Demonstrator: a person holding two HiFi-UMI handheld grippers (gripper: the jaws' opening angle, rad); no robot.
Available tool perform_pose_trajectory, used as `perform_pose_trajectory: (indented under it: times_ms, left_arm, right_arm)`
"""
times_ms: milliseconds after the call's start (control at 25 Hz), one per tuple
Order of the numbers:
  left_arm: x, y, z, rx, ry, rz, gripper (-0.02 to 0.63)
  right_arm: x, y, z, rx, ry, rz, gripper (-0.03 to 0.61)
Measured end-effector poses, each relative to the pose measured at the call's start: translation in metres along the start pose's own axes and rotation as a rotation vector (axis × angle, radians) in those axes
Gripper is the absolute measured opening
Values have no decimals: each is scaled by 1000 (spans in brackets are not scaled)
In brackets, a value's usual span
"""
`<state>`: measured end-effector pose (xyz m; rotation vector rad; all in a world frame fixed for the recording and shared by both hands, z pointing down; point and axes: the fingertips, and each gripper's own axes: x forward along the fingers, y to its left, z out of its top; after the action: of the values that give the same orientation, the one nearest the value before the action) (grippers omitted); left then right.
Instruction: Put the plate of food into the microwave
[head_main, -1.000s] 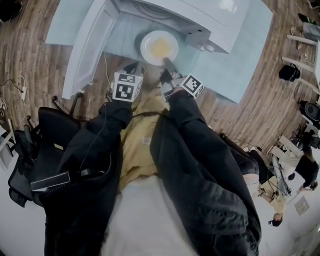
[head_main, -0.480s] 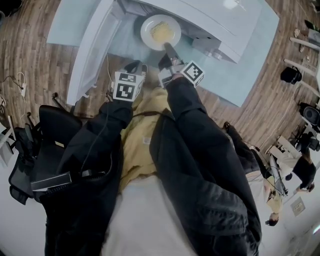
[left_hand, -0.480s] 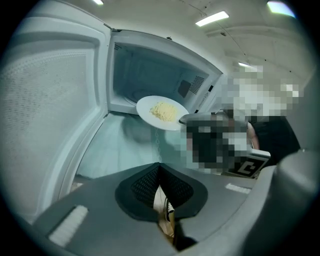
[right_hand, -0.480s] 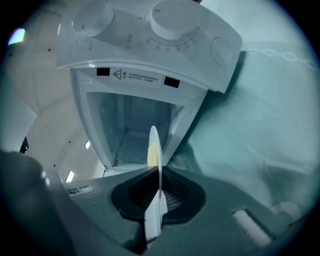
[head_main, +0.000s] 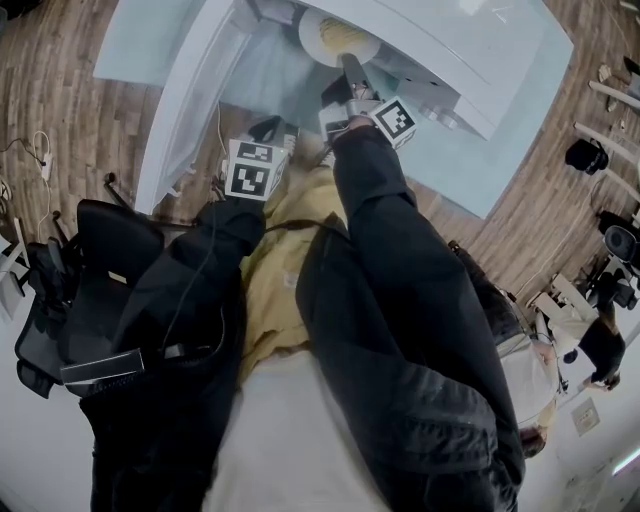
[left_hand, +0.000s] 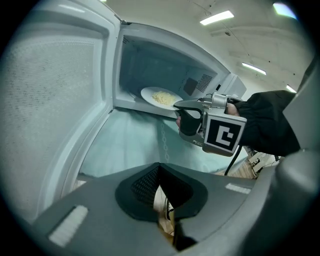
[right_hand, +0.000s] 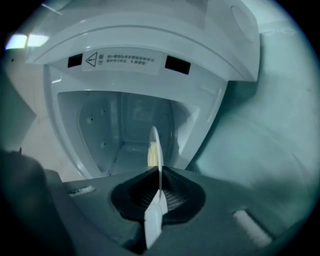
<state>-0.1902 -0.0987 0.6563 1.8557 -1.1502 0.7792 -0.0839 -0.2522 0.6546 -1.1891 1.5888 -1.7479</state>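
White plate (head_main: 336, 40) of yellow food, level, at twelve o'clock, partly inside white microwave (head_main: 470, 45); door (head_main: 185, 95) open at nine o'clock.

The microwave (head_main: 450, 50) stood on the table (head_main: 470, 150) before me, its door (head_main: 180, 90) swung open to the left. The plate (head_main: 335, 35), with food (left_hand: 162, 97) on it, lay partly inside the cavity mouth, its near rim between the jaws of my right gripper (head_main: 350, 68). My left gripper (head_main: 272, 135) was nearer me, left of the right one and right of the open door.
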Motion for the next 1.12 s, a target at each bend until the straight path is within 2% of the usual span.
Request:
perform_pose_trajectory:
  times_ms: [440,760,1000,1120]
  left_arm:
    - [-1,13,-4,-32,2,12,-2]
    - [-2,13,-7,-41,-3,12,-2]
    - [-5,7,-11,-31,-7,3,-2]
    - [-6,5,-12,-25,-11,2,-2]
  right_arm:
    - [26,5,11,39,-65,-35,6]
    - [26,4,11,6,-62,-58,21]
    - [19,-2,5,-32,-18,-30,95]
    - [13,0,-2,-26,5,-28,106]
